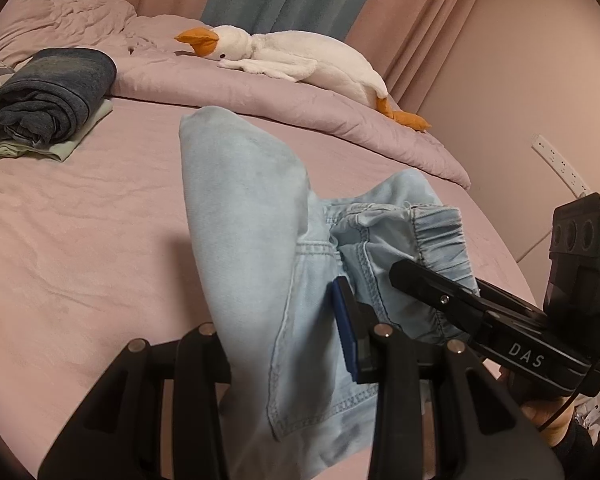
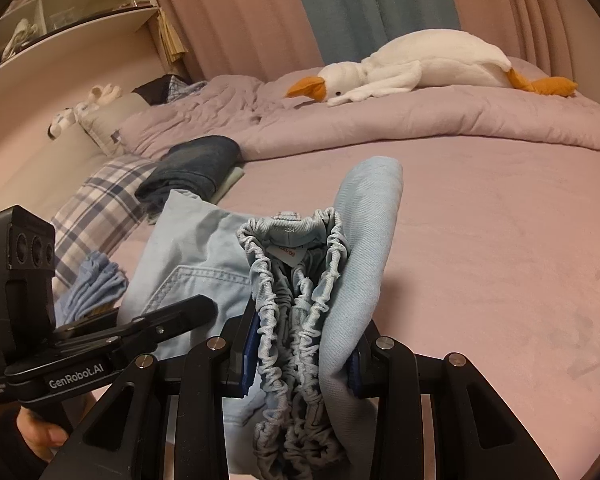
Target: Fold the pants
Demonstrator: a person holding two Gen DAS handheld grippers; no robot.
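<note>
Each tool — left [image 1: 296, 344], right [image 2: 300, 348] — grips the pale pants [image 2: 364, 240] over, seemingly, a pink bed [image 2: 500, 240].

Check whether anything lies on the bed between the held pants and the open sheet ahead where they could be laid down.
Nothing visible does. Both tongs, left and right, are shut on the light blue pants, and the pink sheet directly ahead is bare. The folded dark clothes and plush goose sit farther back.
</note>
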